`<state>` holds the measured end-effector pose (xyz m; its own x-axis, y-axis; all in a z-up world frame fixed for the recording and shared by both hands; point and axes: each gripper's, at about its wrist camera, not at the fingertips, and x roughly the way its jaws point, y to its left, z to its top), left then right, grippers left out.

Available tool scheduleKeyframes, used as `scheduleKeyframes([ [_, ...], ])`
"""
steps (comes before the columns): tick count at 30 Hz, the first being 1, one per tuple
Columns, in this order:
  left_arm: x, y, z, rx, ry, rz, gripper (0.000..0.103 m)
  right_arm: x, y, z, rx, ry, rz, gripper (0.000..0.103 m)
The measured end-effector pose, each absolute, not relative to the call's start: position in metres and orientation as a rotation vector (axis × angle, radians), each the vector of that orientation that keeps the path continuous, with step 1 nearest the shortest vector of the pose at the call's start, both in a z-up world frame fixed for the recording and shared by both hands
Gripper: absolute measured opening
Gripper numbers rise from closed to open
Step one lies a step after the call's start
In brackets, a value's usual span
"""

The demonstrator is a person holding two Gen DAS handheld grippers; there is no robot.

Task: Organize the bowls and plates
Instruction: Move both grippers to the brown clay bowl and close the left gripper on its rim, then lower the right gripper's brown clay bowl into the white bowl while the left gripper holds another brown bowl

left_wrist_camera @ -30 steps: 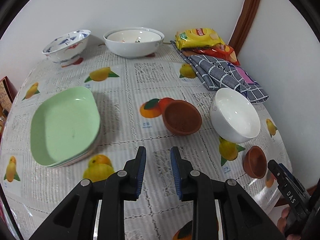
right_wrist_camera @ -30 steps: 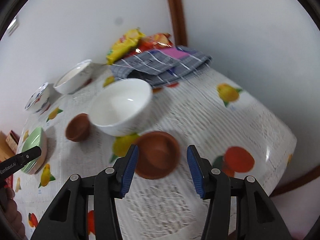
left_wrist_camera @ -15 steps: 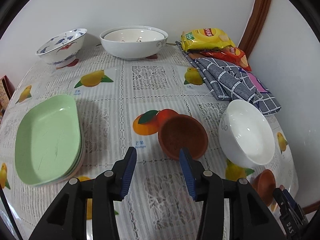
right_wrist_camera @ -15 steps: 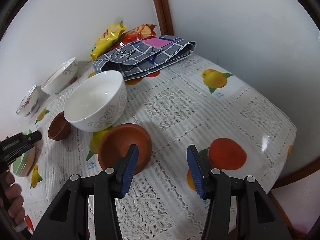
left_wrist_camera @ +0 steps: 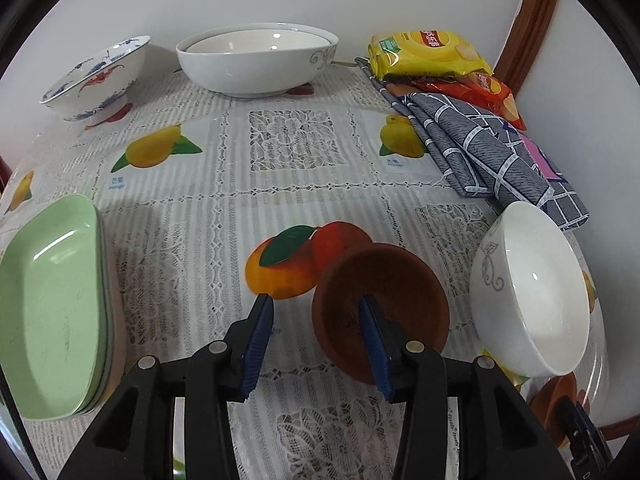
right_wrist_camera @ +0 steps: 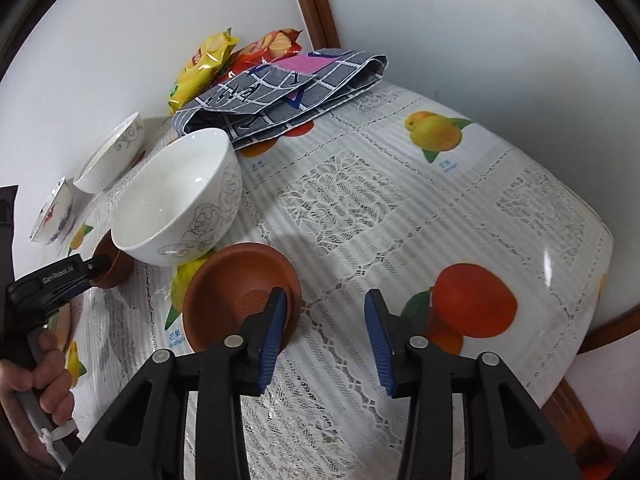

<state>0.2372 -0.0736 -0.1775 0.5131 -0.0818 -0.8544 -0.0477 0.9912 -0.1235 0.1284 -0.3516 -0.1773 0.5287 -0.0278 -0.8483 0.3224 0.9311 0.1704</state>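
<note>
- The left tongs (left_wrist_camera: 316, 334) are straddling the near rim of a terracotta bowl (left_wrist_camera: 380, 300) in the middle of the bench (left_wrist_camera: 288, 148); one pad is sitting inside the bowl, the other outside over the cloth; the jaws are standing apart and pressing nothing.
- The right tongs (right_wrist_camera: 322, 330) are straddling the rim of a second terracotta bowl (right_wrist_camera: 236, 280) by the bench's right edge; its jaws have just been closing, with the rim between them; whether a pad is already touching the clay is hard to tell, so I am reading them as released.
- A white bowl (left_wrist_camera: 532, 292) is standing between the two terracotta bowls, just beside each; green plates (left_wrist_camera: 52, 304) are lying stacked at the left edge; a wide white bowl (left_wrist_camera: 256, 64) and a painted bowl (left_wrist_camera: 96, 80) are waiting along the far edge.
- The step in hand appears to be gripping the two small bowls for nesting.
- The next move is calling for both jaws clenching squarely on the thin rims, then lifting clear of the white bowl; a skewed bite is likely tipping a bowl.
</note>
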Motion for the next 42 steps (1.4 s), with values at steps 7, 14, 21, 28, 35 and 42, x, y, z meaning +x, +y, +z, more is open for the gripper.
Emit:
scheduleKeyframes([
  [7,0.242,-0.080,-0.182,-0.116,1.034,-0.026,0.029,0.137,-0.339,-0.183,0.275,1.027,-0.209,0.033],
  [14,0.240,-0.084,-0.179,-0.094,1.024,-0.044,0.016,0.138,-0.330,-0.183,0.242,1.006,-0.170,0.013],
  [21,0.232,-0.083,-0.172,-0.106,1.020,-0.056,0.009,0.134,-0.331,-0.178,0.285,0.969,-0.144,0.008],
  [28,0.215,-0.084,-0.159,-0.106,1.013,-0.074,0.009,0.130,-0.330,-0.173,0.313,0.943,-0.132,0.008],
  [35,0.195,-0.077,-0.136,-0.103,0.981,-0.080,0.009,0.124,-0.330,-0.157,0.305,0.898,-0.159,0.008],
  [42,0.181,-0.070,-0.108,-0.095,0.946,-0.078,0.009,0.126,-0.318,-0.125,0.319,0.851,-0.129,0.008],
])
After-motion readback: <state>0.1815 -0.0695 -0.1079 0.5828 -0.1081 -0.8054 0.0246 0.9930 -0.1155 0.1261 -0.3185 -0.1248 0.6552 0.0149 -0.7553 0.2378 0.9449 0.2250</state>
